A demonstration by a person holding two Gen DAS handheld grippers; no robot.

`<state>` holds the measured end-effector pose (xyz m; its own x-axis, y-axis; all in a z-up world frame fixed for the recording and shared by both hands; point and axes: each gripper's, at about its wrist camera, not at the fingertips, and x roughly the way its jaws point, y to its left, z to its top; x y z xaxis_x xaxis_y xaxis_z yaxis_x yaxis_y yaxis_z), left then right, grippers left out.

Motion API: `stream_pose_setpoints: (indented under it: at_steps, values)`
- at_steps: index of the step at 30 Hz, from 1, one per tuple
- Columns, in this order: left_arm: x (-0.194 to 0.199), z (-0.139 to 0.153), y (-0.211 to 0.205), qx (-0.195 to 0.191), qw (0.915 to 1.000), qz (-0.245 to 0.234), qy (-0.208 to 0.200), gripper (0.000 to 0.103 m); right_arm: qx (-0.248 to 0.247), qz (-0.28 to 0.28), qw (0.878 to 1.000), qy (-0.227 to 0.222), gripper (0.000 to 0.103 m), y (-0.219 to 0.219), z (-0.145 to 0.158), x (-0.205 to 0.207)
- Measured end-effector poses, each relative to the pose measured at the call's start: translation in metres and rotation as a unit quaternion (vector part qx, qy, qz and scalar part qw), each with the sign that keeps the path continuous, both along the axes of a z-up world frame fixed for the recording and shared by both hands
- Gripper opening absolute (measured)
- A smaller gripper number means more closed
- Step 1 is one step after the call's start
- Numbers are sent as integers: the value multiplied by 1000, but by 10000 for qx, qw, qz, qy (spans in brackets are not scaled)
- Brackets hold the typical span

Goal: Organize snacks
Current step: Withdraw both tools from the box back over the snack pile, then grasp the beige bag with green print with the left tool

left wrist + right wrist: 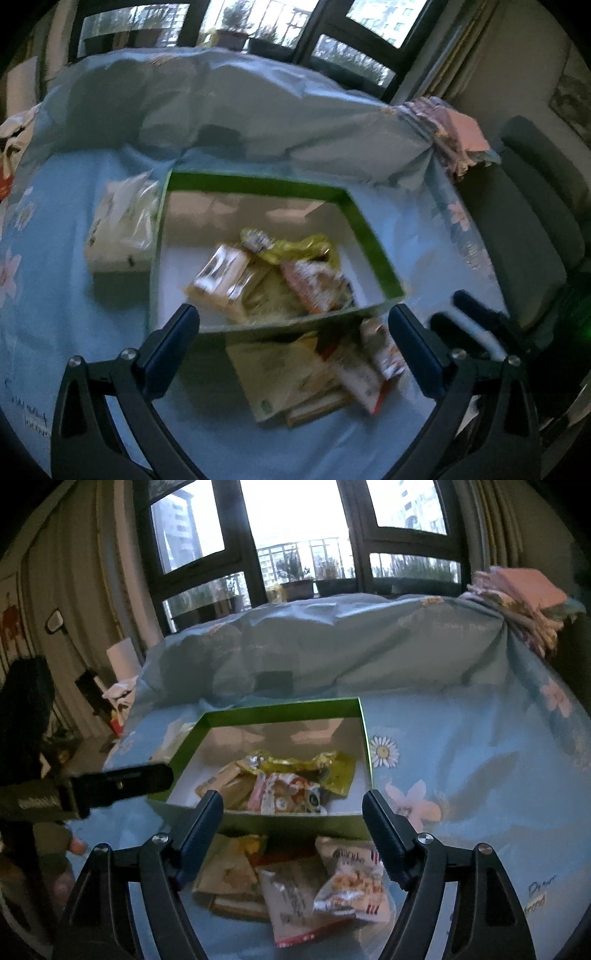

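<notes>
My left wrist camera looks steeply down over the bed [55, 229], close above the green box [258, 186], my right camera sits lower, beside it, facing the windows [295, 524], both share box and loose snack packets [295, 882].

Dim, bluish daylight from bright windows [295, 524]; motion blur, fisheye-bent dark edges.

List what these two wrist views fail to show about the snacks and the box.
- Left wrist view: motion blur smears the packets in the green box; labels unreadable.
- Both views: the loose snack pile overlaps, so its lower packets are hidden.
- Right wrist view: the left gripper covers the box's left corner.
</notes>
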<state>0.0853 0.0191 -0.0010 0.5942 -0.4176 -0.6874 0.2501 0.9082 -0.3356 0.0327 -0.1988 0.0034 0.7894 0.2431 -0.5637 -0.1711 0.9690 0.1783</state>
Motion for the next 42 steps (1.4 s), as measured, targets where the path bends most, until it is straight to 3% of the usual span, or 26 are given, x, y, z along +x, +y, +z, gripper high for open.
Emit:
stream_pose_setpoints:
  at_steps: [5, 11, 13, 17, 22, 32, 42]
  values:
    - [-9, -25, 10, 83, 9993, -43, 371, 103, 301, -37, 9992, 243, 78, -19, -12, -10]
    - [-19, -55, 29, -447, 9937, -138, 1014, 103, 1066, 141, 9926, 562, 78, -40, -32, -20]
    - [-23, -60, 31, -462, 9927, -146, 1104, 103, 1382, 362, 9877, 642, 78, -42, -40, -26]
    - [-21, -71, 43, -1012, 9844, -166, 1429, 103, 1773, 894, 9768, 801, 78, -32, -54, -33]
    - [-19, -75, 45, -805, 9859, 102, 1465, 102, 1495, 1236, 9772, 863, 78, -3, -64, -35]
    - [-5, -87, 41, -897, 9811, 127, 1707, 102, 194, 1654, 9826, 818, 78, 51, -79, -19]
    - [4, -96, 35, -1068, 9767, 100, 1860, 101, -307, 1878, 9775, 907, 75, 67, -87, 15]
